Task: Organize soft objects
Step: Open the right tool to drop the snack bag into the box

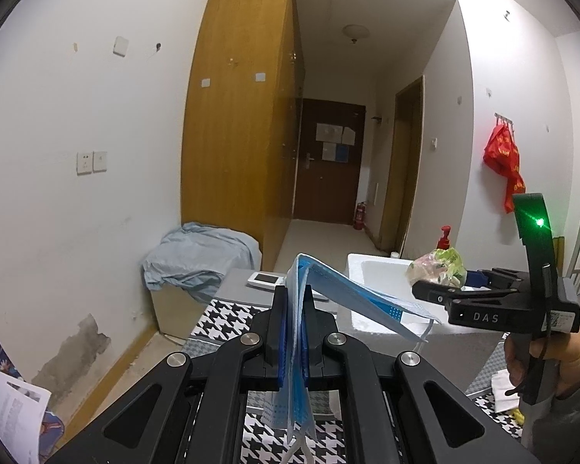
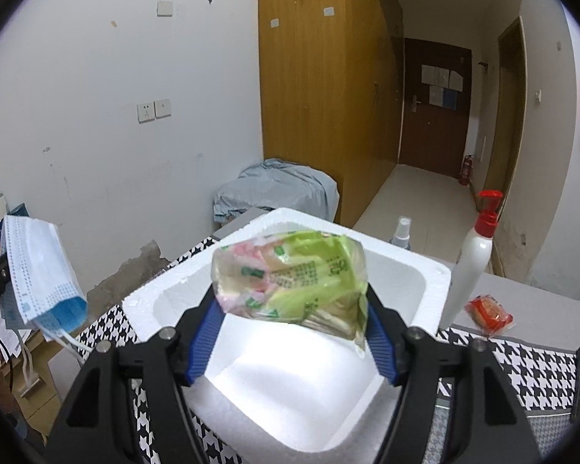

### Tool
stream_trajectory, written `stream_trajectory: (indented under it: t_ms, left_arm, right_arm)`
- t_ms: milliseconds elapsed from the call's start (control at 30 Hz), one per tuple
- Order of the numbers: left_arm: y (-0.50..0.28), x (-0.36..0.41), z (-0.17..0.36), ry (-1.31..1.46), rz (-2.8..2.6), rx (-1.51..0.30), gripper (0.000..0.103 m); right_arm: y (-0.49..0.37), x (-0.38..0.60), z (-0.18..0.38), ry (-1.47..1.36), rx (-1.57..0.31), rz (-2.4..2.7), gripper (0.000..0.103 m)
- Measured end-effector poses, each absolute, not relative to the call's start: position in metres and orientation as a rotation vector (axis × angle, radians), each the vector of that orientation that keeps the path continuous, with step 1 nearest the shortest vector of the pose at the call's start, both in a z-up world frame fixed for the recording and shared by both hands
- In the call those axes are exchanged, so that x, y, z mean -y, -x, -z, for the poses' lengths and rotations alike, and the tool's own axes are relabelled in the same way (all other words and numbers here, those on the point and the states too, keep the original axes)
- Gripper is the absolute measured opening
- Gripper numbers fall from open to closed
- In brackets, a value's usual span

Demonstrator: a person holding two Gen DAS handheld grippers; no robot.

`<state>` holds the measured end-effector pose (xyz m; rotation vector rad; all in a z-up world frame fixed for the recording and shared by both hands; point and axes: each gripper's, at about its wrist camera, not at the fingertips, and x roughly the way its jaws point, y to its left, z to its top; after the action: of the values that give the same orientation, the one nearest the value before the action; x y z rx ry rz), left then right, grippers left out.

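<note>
Houndstooth tablecloth (image 2: 537, 371) is carrying a white foam box (image 2: 437, 270).
Right gripper (image 2: 290, 332) is clamping a green packet (image 2: 290, 274) above the box; left gripper (image 1: 294, 328) is pinching blue face masks (image 1: 352, 294).

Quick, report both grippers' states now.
Left gripper: shut on the blue face masks.
Right gripper: shut on the green snack packet, above the white foam box.

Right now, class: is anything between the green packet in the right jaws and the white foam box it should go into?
Nothing visible. The right gripper holds the green packet directly above the open foam box, whose interior looks bare. The pump bottle and red packet sit outside the box, to its right.
</note>
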<state>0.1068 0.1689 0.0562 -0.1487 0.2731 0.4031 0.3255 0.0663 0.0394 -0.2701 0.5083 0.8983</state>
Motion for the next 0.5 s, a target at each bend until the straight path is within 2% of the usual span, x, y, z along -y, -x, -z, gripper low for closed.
stream_trajectory:
  t_ms: [267,500]
  left_arm:
    - [-0.106,-0.169,-0.057,0.155,-0.406,-0.270,0.006]
    - [-0.110,-0.168,-0.060,0.156,-0.390,-0.272,0.006]
  right_arm:
    - [-0.325,-0.064,-0.040,0.267,-0.497,-0.882,0.093]
    - [-0.319,-0.055,-0.045,0.254,-0.478,-0.885,0.094]
